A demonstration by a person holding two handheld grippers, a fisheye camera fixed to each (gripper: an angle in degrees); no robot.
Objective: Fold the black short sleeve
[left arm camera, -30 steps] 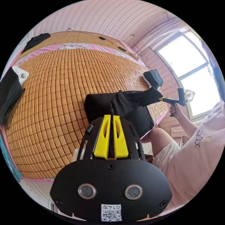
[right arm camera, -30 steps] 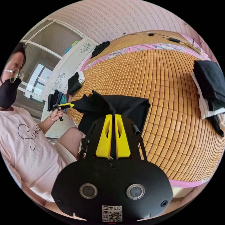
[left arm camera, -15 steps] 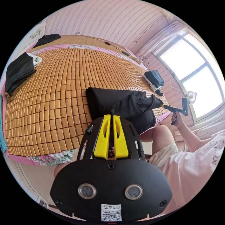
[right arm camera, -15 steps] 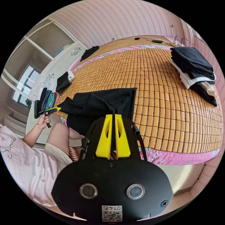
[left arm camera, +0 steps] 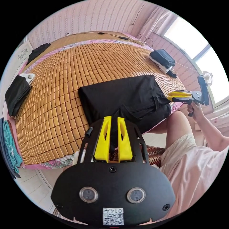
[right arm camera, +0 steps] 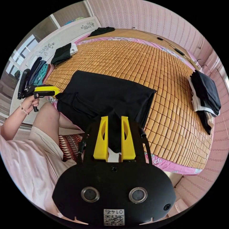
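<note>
**Black tee flat on the mat, both claws slack at its near edge**

The black short sleeve (left arm camera: pixel 124 93) (right arm camera: pixel 102 93) lies spread as a rough rectangle on the bamboo mat (left arm camera: pixel 71 64) (right arm camera: pixel 148 59) that covers the bed. It sits at the side nearest the person. Its near edge, with collar and sleeve folds, reaches the mat's edge and droops slightly over it.

In the left gripper view, the left gripper (left arm camera: pixel 114 119) has its yellow jaws a little apart. A strip of black cloth runs in the gap; whether the jaws press on it cannot be told, and it looks loose. The right gripper (left arm camera: pixel 169 97) is held in a hand (left arm camera: pixel 194 109) off the far corner of the tee. Its jaws are apart and its tips touch the sleeve end.

In the right gripper view, the right gripper (right arm camera: pixel 114 118) has its jaws clearly parted. A fold of the tee hangs between them, clamped by neither. The left gripper (right arm camera: pixel 58 90) sits at the tee's other corner with its tip against the cloth.

The person's bare knee (left arm camera: pixel 176 121) (right arm camera: pixel 47 114) is just under the bed edge, and a pale pink shirt shows low in both views.

Elsewhere on the mat:
- A stack of folded clothes (left arm camera: pixel 163 59) (right arm camera: pixel 206 93), well apart from the tee.
- A folded black garment (left arm camera: pixel 16 94) (right arm camera: pixel 62 53) near the opposite side.
- Another dark garment (left arm camera: pixel 38 50) (right arm camera: pixel 102 30) at the far end.

Teal clothes (left arm camera: pixel 12 148) (right arm camera: pixel 39 71) hang off the bed's side.
</note>
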